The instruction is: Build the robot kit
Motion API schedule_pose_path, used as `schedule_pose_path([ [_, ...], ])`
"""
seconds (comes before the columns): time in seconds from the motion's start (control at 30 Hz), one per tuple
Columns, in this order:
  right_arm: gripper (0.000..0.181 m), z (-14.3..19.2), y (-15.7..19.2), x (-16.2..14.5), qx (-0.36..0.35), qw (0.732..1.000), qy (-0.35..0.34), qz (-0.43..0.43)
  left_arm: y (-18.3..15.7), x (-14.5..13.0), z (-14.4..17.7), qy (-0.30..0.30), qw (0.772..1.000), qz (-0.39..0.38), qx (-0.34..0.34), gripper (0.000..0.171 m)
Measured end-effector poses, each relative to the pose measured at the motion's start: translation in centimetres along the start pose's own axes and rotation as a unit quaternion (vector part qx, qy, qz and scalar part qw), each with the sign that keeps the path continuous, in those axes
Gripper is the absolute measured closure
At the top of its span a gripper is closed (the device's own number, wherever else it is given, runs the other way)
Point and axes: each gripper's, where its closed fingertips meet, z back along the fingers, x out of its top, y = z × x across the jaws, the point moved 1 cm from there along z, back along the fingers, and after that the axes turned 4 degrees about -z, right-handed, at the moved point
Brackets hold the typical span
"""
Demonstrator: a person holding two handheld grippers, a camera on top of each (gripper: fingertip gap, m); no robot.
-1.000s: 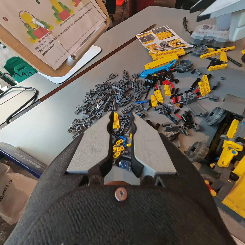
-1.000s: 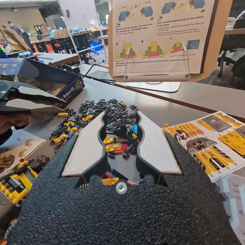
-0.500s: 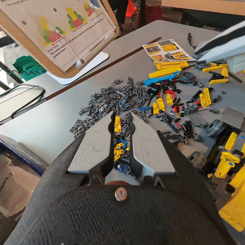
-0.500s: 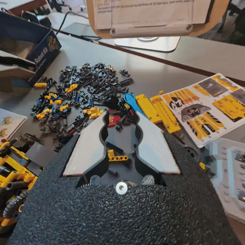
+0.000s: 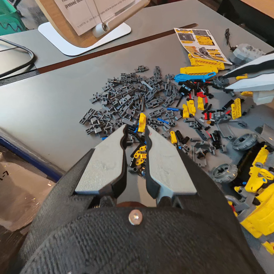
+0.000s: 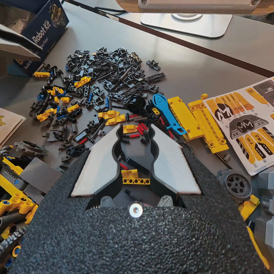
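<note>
The grey table [image 5: 44, 103] is lying under both grippers, strewn with small building pieces. Ahead of the left gripper [image 5: 135, 129] a wide heap of dark grey clips [image 5: 126, 97] is spreading out, and to its right a half-built yellow model [image 5: 261, 177] is sitting at the table's edge.

The left gripper is hovering with its jaws narrowly apart and nothing between them. Just beyond its tips a small yellow curved piece [image 5: 141, 122] is lying — its long axis running straight away from the gripper, in line with the gap.

The right gripper [image 6: 135, 129] is standing wider, also empty. Just to its right a blue lever tool [image 6: 167, 112] is lying beside long yellow beams [image 6: 198, 123], with a sticker sheet [image 6: 244, 129] farther right. Just ahead of its tips a yellow piece [image 6: 130, 128] is lying crosswise among short red pins [image 6: 140, 128] — this gripper is the nearer to them.
</note>
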Motion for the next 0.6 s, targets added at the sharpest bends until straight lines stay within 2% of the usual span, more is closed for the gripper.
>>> schedule_pose_path([
  [0.23, 0.152, 0.0, 0.3, 0.4, 0.008, 1.000, -0.014, -0.006, -1.6, -0.5, -0.2, 0.026, 0.999, -0.024, -0.036, 0.159],
  [0.33, 0.152, -0.2, 0.4, 0.4, 0.005, 1.000, -0.013, 0.005, -2.5, -0.9, -0.2, 0.042, 0.996, -0.065, -0.038, 0.162],
  [0.5, 0.154, -0.6, 0.1, 0.2, 0.001, 1.000, -0.014, 0.007, -3.0, -1.5, 0.2, 0.092, 0.991, -0.088, -0.051, 0.162],
  [0.6, 0.154, -0.7, -0.1, 0.2, 0.001, 1.000, -0.014, 0.003, -3.3, -2.0, 0.3, 0.136, 0.979, -0.146, -0.047, 0.162],
])
